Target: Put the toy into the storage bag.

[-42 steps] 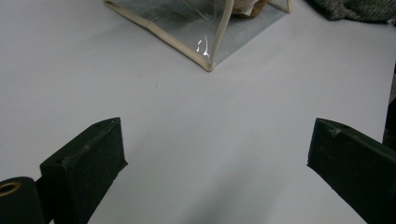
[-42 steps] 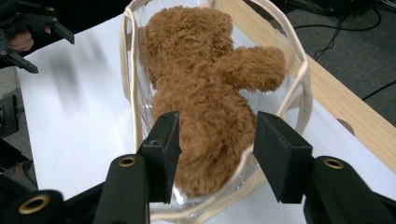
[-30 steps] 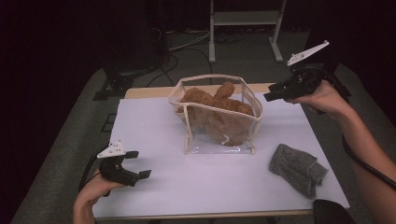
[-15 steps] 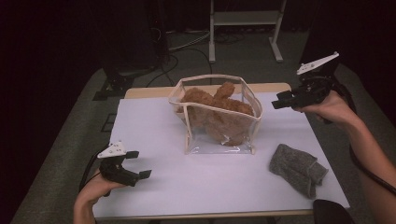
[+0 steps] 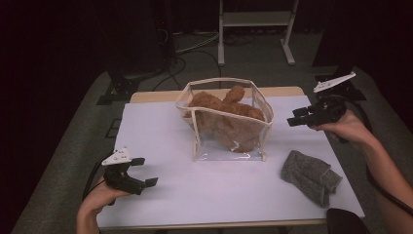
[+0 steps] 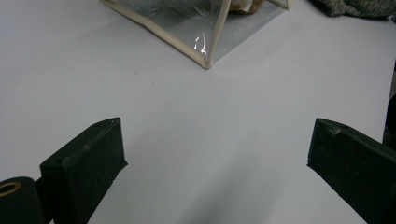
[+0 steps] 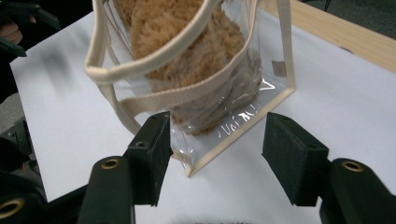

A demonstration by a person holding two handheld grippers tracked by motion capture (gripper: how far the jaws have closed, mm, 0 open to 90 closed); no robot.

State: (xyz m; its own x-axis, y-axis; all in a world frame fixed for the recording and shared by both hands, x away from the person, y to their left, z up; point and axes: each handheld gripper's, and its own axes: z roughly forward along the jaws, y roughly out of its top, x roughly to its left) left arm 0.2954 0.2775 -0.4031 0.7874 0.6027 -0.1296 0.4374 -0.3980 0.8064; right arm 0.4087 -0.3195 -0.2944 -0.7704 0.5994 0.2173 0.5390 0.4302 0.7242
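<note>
The right tongs (image 5: 292, 120), just opening and empty beside the clear bag (image 5: 229, 131), should descend squarely onto the grey cloth (image 5: 309, 176); the left tongs (image 5: 146, 171) wait wide open, empty.

Bag (image 5: 229, 127) standing mid-bench (image 5: 160, 131), plush toy (image 5: 225, 105) inside it; cloth (image 5: 309, 175) lying right of bag and nearer; left hand-held gripper (image 5: 141, 171) left of bag, right hand-held gripper (image 5: 297, 117) right.

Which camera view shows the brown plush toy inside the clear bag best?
The high view: the plush toy shows whole through the clear bag. The right gripper view shows its fur close but cropped at the top. The left gripper view catches a small scrap at the top edge.
</note>
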